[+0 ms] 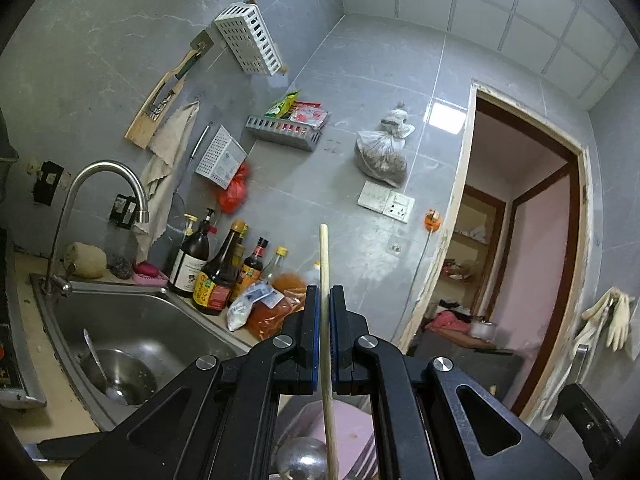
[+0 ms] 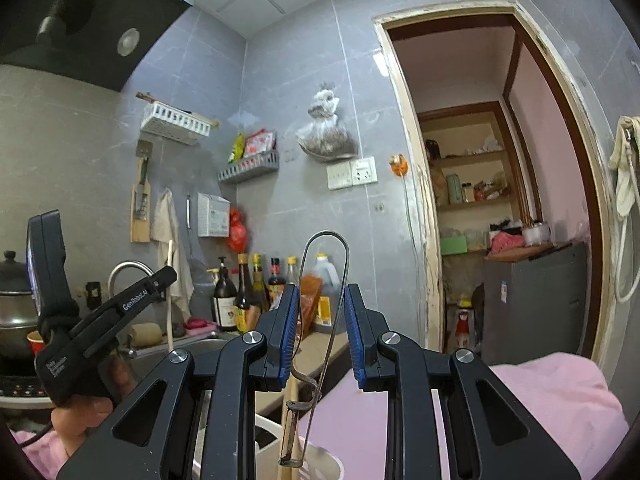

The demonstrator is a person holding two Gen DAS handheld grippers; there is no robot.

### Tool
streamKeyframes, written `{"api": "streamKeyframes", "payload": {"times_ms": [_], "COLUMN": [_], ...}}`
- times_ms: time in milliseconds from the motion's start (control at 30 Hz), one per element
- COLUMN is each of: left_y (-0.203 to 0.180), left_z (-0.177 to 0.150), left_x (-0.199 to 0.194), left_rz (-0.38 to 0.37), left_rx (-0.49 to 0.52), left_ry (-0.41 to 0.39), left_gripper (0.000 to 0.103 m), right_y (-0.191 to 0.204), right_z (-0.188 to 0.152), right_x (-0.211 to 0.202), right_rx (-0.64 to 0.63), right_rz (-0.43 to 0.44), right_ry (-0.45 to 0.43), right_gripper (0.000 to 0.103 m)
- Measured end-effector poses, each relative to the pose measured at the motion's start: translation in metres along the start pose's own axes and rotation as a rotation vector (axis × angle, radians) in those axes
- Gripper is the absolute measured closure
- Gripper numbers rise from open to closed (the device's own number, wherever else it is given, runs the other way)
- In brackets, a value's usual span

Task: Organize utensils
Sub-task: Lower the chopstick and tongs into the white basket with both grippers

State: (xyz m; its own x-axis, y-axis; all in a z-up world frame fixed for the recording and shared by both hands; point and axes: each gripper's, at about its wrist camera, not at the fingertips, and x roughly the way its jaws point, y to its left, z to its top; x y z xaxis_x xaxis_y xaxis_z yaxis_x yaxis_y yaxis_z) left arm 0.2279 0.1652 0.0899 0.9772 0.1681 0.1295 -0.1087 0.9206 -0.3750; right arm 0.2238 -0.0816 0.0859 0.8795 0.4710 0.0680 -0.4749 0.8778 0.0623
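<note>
My left gripper (image 1: pixel 325 294) is shut on a single wooden chopstick (image 1: pixel 324 256) that stands upright between its pads, held high above the counter. The same gripper (image 2: pixel 170 276) and chopstick (image 2: pixel 170 280) show at the left of the right wrist view. My right gripper (image 2: pixel 321 294) is open, its jaws on either side of the looped wire handle of a metal utensil (image 2: pixel 325 240) that stands in a white holder (image 2: pixel 320 460) below. The handle touches neither pad. A wooden stick (image 2: pixel 288 432) stands in the same holder. A spoon (image 1: pixel 98 364) lies in the sink.
A steel sink (image 1: pixel 132 320) with a tap (image 1: pixel 104 192) lies at the left, sauce bottles (image 1: pixel 216 276) along its far edge. White and grey wall baskets (image 1: pixel 250 38) hang on the tiled wall. A pink cloth (image 2: pixel 552 400) lies at the lower right. An open doorway (image 2: pixel 500 200) stands at the right.
</note>
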Motion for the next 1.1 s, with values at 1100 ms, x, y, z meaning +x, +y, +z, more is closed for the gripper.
{"api": "streamKeyframes", "payload": {"times_ms": [1100], "left_y": [-0.01], "left_z": [-0.064], "left_x": [-0.02], "left_rz": [0.005], "left_rx": [0.145], "left_ry": [0.102], "left_gripper": [0.101], "right_y": [0.006], "right_z": [-0.043], "right_x": [-0.001], "right_rx": [-0.022], "right_rz": [0.019], "right_ry": [0.103], "right_gripper": [0.082]}}
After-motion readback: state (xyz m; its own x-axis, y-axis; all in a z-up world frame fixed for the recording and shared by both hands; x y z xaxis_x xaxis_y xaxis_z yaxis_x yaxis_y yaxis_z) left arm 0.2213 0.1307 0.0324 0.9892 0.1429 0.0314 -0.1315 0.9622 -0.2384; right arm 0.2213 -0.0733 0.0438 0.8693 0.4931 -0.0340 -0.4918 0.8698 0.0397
